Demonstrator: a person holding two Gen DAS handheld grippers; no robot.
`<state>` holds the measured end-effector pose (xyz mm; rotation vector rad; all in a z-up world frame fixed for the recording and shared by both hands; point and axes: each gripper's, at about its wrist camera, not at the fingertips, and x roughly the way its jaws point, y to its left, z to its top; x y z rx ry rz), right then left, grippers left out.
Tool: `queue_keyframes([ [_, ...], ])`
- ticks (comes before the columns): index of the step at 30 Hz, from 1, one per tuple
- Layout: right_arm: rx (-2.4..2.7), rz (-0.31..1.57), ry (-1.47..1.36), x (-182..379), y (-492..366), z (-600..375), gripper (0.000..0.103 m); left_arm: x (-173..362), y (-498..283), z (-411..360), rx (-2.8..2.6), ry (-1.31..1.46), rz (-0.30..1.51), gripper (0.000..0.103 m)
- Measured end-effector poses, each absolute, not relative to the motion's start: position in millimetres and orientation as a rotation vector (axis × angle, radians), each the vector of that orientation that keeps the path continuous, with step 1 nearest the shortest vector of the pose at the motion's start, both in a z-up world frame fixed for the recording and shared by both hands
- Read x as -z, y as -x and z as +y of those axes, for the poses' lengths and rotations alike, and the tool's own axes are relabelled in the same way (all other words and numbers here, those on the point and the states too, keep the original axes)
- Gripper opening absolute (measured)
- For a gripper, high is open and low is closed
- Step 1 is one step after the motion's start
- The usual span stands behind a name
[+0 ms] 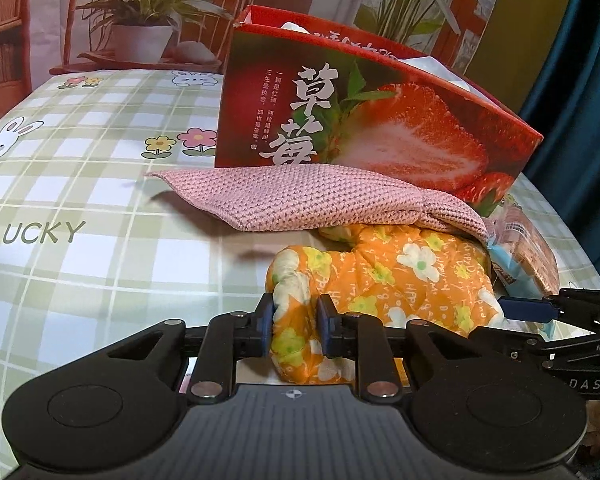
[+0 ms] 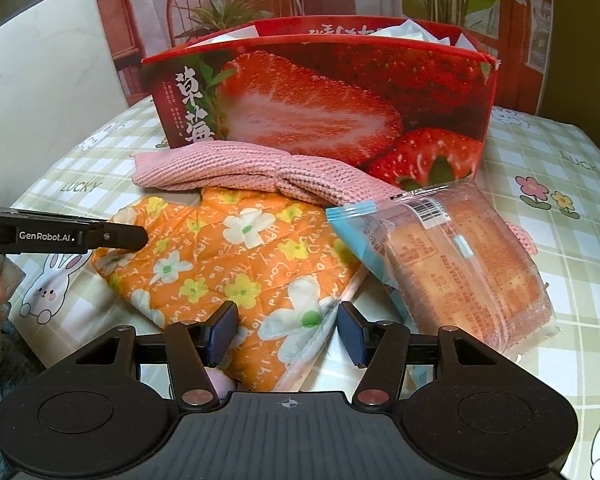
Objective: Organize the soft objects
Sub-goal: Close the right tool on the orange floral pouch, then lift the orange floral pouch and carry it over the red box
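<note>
An orange flowered quilted cloth (image 1: 400,276) lies bunched on the table; it also shows in the right wrist view (image 2: 228,264). My left gripper (image 1: 294,326) is shut on its near left edge. My right gripper (image 2: 288,330) is open, its fingers either side of the cloth's near right corner. A pink knitted cloth (image 1: 300,200) lies behind it, against the box, also in the right wrist view (image 2: 236,172). A wrapped bread packet (image 2: 456,260) rests on the right, partly on the cloths. A red strawberry box (image 2: 320,96) stands behind, with white soft items inside.
The table has a green checked cloth (image 1: 80,208) with rabbits and flowers. The left gripper's body (image 2: 60,236) reaches in from the left in the right wrist view. A printed backdrop with plants stands behind the box. A blue curtain (image 1: 580,120) hangs at right.
</note>
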<state>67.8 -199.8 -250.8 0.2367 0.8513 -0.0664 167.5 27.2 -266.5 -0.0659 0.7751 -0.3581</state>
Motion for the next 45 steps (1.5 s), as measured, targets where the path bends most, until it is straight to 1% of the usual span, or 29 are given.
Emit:
queue_keyframes([
  [4, 0.056, 0.851, -0.226, 251, -69, -196, 0.052, 267, -168, 27, 0.359, 0.058, 0.772, 0.024],
  [5, 0.044, 0.850, -0.220, 251, -70, -194, 0.050, 267, -168, 27, 0.360, 0.062, 0.773, 0.024],
  [6, 0.036, 0.849, -0.215, 251, -70, -192, 0.046, 267, -168, 28, 0.361, 0.067, 0.775, 0.024],
  [8, 0.006, 0.845, -0.201, 250, -70, -188, 0.032, 266, -169, 29, 0.363, 0.073, 0.776, 0.022],
  [9, -0.006, 0.844, -0.194, 249, -71, -187, 0.029, 265, -169, 29, 0.366, 0.074, 0.774, 0.021],
  [11, -0.025, 0.838, -0.174, 246, -71, -184, 0.020, 262, -168, 31, 0.374, 0.084, 0.765, 0.015],
  [13, -0.037, 0.823, -0.191, 242, -71, -187, 0.017, 256, -167, 32, 0.385, 0.098, 0.751, 0.014],
  [17, -0.063, 0.793, -0.221, 231, -68, -193, 0.015, 240, -164, 34, 0.407, 0.095, 0.729, 0.013],
  [26, -0.121, 0.726, -0.325, 201, -60, -202, 0.015, 194, -152, 49, 0.448, 0.067, 0.714, 0.013],
  [33, -0.135, 0.641, -0.237, 174, -52, -197, 0.015, 167, -127, 48, 0.434, 0.045, 0.628, 0.013],
  [45, -0.132, 0.516, -0.105, 133, -36, -191, 0.015, 136, -105, 44, 0.418, 0.043, 0.565, 0.013],
])
